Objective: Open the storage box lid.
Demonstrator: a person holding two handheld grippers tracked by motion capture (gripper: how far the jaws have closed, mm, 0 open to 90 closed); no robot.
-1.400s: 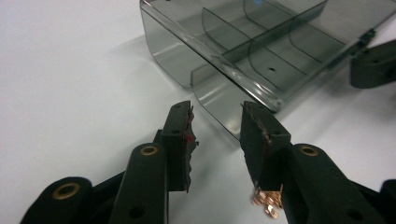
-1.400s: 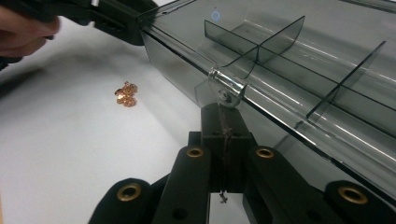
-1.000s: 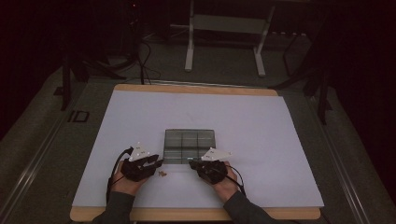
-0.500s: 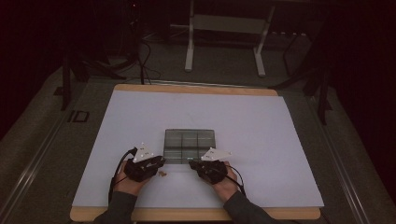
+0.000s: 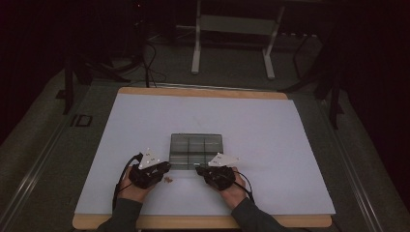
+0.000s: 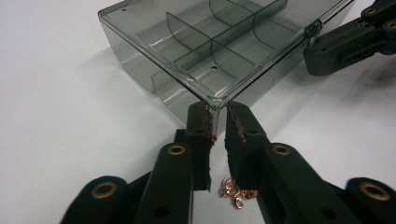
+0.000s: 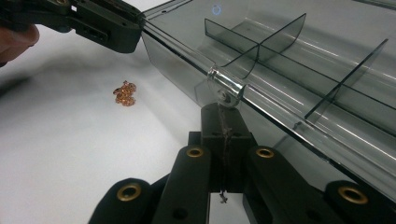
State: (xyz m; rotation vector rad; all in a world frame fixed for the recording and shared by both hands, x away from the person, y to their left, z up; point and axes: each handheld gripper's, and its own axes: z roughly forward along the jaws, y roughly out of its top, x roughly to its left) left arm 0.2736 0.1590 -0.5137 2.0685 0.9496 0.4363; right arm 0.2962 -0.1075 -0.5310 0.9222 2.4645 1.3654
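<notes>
Left claw point(image 6: 217, 122): jaws a narrow gap apart, and they have just been closing. Nothing is between them yet. Their tips stand at the near corner of the smoky clear compartment box point(image 6: 219, 51), level with the lid edge, and I cannot tell whether they touch it. Just below and behind these tips, on the white worktop point(image 6: 65, 121), lies a small copper-coloured tangle, likely a fine chain point(image 6: 232, 190). It lies loose, apart from the box, under the claw rather than in it.

Right claw point(image 7: 225, 122): jaws pressed together, empty, tips just under the box's small clear front latch point(image 7: 225, 86). From here the box sits straight ahead and the chain off to the left, near the left claw.

Judgement: the step in hand looks like opening the lid, the left claw steadying the corner while the right works the latch.

To do it well:
- Left claw: hold the box wall or base, not the lid rim, or the lid stays clamped down.
- Keep it clear of the chain; a dragged jaw would scatter it.
- Right claw: push up under the latch tab gently, since the light box may skid or tip.
</notes>
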